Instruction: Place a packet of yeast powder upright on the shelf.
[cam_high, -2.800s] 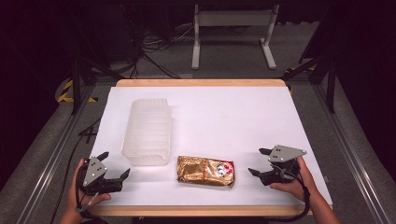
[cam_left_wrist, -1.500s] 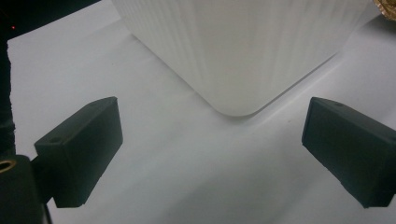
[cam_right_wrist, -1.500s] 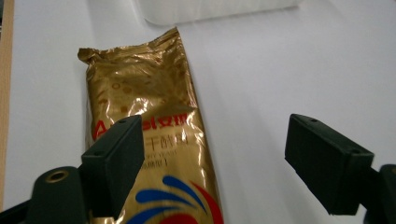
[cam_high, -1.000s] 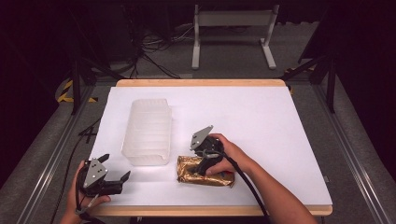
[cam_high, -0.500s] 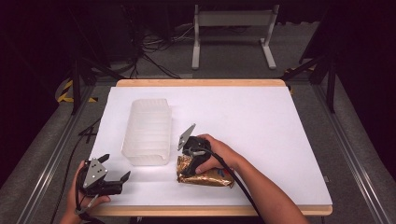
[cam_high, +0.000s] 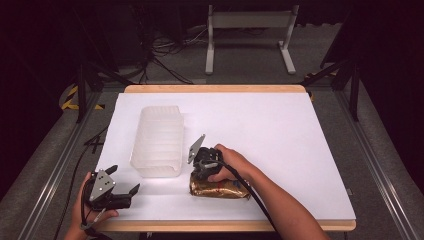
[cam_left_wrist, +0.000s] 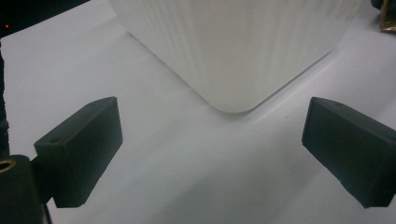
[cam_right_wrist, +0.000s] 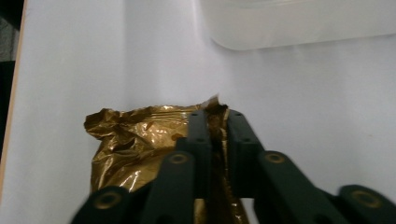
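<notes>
Now my right tongs (cam_right_wrist: 212, 126) have closed on the gold foil packet (cam_right_wrist: 140, 144) at the front of the counter (cam_high: 280, 130).

Moments ago these tongs sat idle at my right edge of the counter; since then they have crossed over and clamped together on the packet's crumpled end, which reads as the pick-up under way, with the lift not yet begun. My left tongs (cam_left_wrist: 212, 154) have not stirred: jaws wide apart, holding nothing, facing a corner of the ribbed white plastic tub (cam_left_wrist: 243, 42). From the high view, the packet (cam_high: 222, 187) lies flat just beside the tub (cam_high: 157, 140), my right hand (cam_high: 227, 165) covering its near end. How much foil the jaws grip I cannot tell; the packet's label is hidden.
</notes>
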